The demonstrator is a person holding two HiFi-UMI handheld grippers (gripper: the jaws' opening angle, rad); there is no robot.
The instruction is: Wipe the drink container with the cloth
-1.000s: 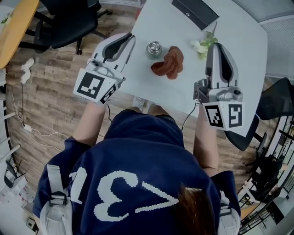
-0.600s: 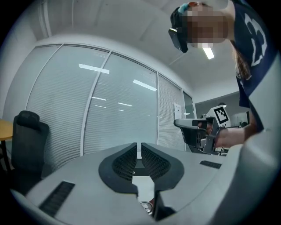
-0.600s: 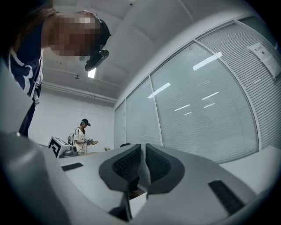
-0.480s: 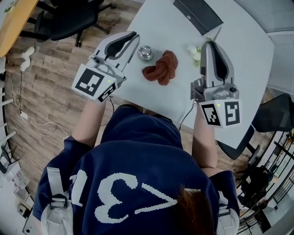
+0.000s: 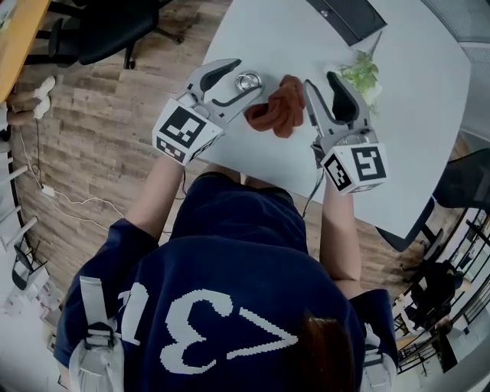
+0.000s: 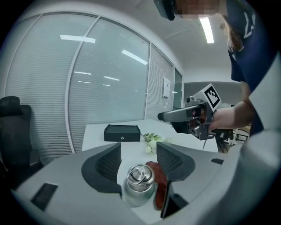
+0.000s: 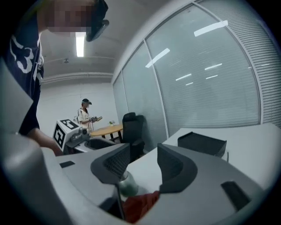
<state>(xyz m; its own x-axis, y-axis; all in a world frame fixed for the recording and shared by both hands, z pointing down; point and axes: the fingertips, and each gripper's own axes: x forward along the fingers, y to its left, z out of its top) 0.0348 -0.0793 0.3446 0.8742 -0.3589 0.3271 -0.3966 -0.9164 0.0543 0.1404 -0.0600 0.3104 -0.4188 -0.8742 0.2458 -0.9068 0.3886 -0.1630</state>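
Left gripper (image 6: pixel 138 149), jaws just opening wide, straddles the drink container (image 6: pixel 139 183) without contact; right gripper (image 7: pixel 143 154), jaws likewise opening, grips nothing; cloth (image 5: pixel 279 106) lies at the container's 3 o'clock.

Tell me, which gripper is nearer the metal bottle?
Left. The left gripper has just opened its jaws, which straddle the bottle; the right gripper, jaws also just opened, is past the red cloth, nothing gripped.

The right hand-held gripper (image 7: pixel 141 163) is hiding most of the drink container (image 7: pixel 127 184) and part of the cloth (image 7: pixel 140 205) in its own view; the head view's top edge is cutting off the black box (image 5: pixel 346 14).
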